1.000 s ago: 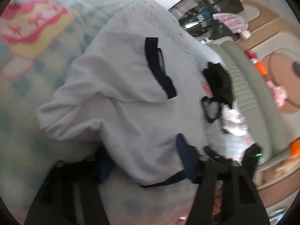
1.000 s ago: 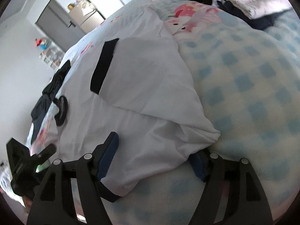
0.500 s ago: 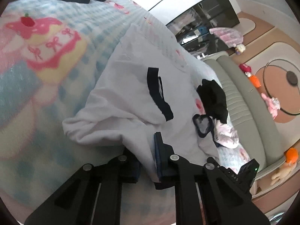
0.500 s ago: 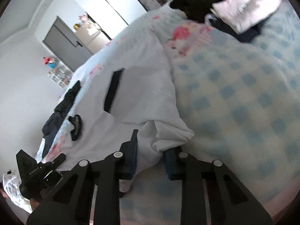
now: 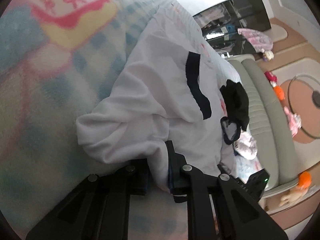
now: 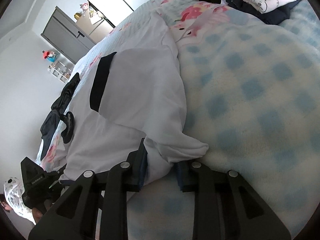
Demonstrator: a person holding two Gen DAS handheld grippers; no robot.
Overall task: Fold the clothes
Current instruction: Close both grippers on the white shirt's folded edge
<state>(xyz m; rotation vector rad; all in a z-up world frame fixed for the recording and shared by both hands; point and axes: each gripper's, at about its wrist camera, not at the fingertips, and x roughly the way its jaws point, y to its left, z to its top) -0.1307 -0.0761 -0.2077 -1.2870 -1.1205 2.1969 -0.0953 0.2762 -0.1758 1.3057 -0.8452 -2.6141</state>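
My jaws are pinched narrow on cloth: left gripper [image 5: 158, 172] and right gripper [image 6: 160, 164] each hold one near corner of the white cotton T-shirt with dark trim bands [image 6: 136, 104].

The T-shirt lies on the blue-checked fleece blanket [image 6: 250, 100], its sleeves turned in over its body. I judge a lengthwise fold is due: lift both corners level, keep the hem taut, and carry it toward the shirt's far end without dragging.
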